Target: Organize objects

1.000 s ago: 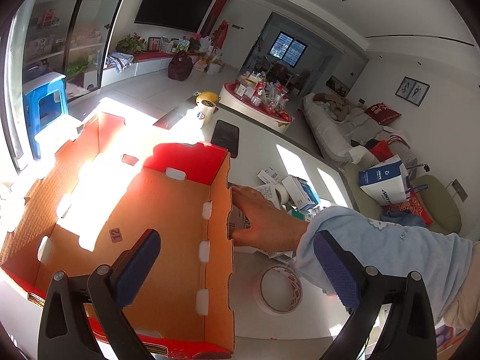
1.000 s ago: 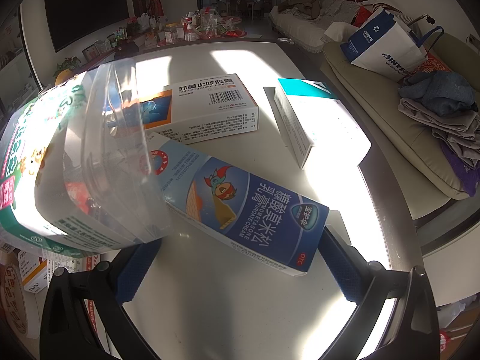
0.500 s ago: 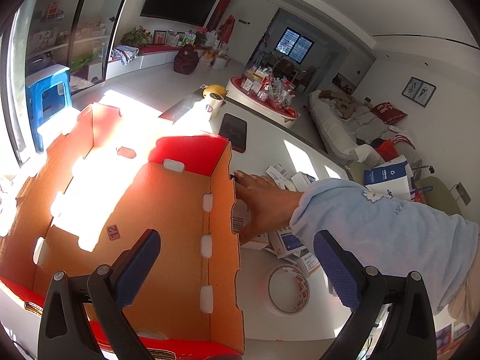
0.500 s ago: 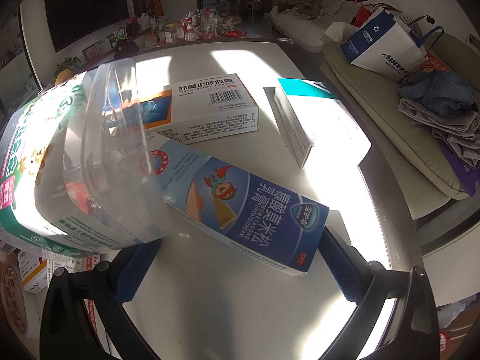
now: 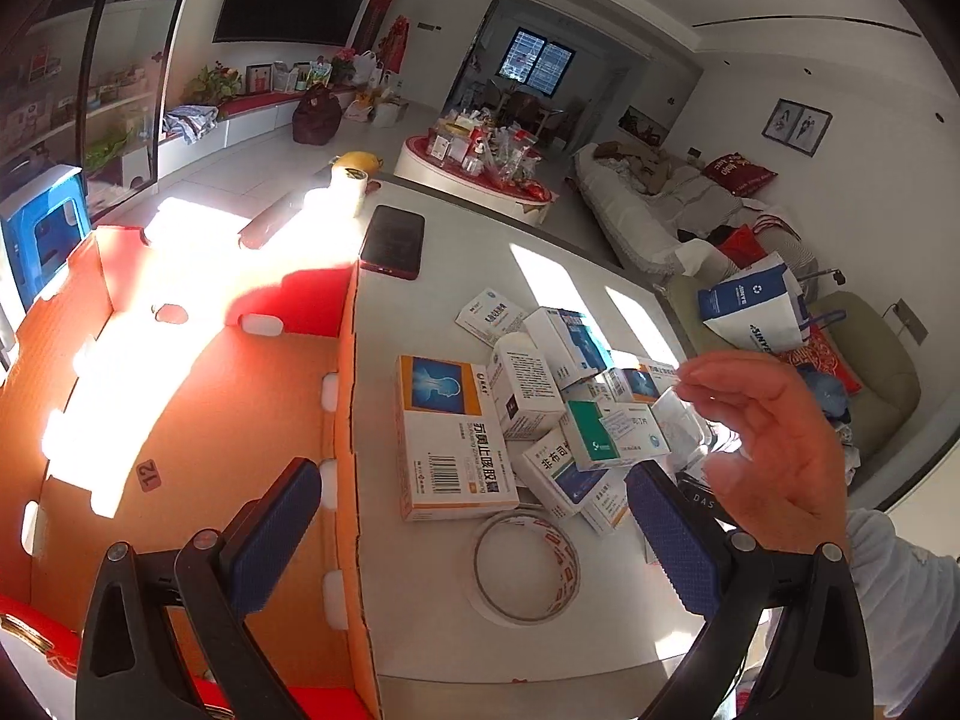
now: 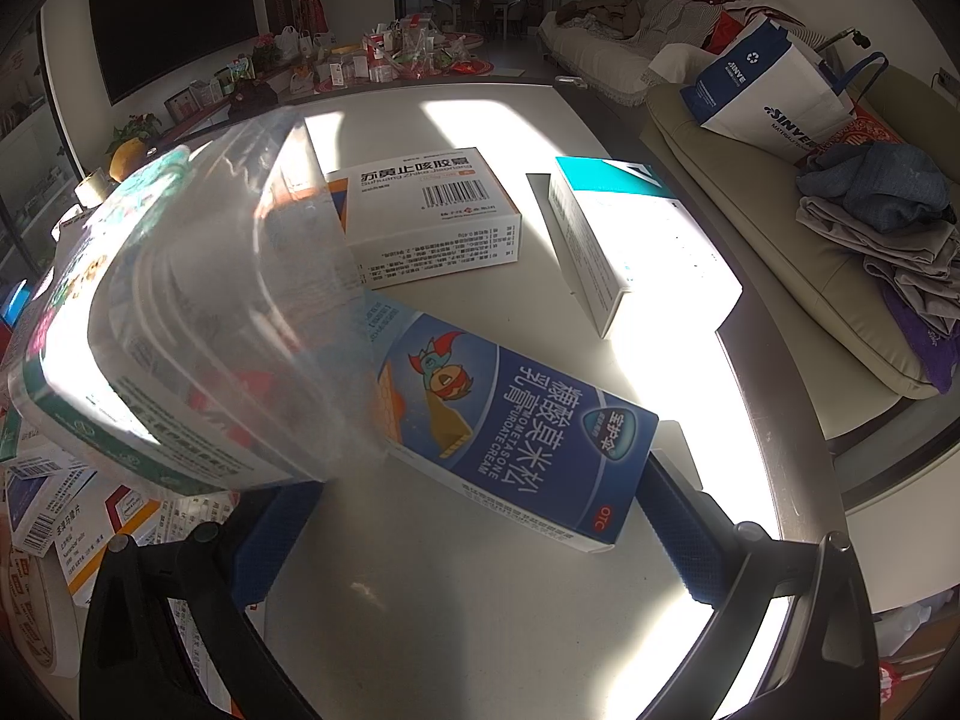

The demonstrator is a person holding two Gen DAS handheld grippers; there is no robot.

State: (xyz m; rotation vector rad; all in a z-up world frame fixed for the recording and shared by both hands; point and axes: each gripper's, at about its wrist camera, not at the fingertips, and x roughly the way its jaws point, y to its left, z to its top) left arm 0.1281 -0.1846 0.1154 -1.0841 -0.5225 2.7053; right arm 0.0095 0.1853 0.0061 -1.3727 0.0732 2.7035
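Observation:
An empty orange cardboard box (image 5: 180, 420) lies open at the left in the left wrist view. Right of it is a pile of medicine boxes (image 5: 540, 408) on the white table (image 5: 432, 630). My left gripper (image 5: 474, 534) is open and empty, held above the box's right wall. A bare hand (image 5: 774, 438) holds a clear plastic piece over the pile. My right gripper (image 6: 468, 540) is open on the table, its jaws around the near end of a blue cream box (image 6: 510, 420). A clear plastic-wrapped pack (image 6: 180, 330) fills the left.
A tape roll (image 5: 525, 564) lies in front of the pile. A dark phone (image 5: 393, 240) and a cup (image 5: 348, 192) lie at the table's far side. An orange-white box (image 6: 438, 210) and a teal-white box (image 6: 600, 228) lie beyond the blue one. A sofa (image 6: 810, 240) is to the right.
The left gripper has moved right, from over the cardboard box towards the pile. The hand has left the box wall and lifted to the right, holding clear plastic. The right view is unchanged.

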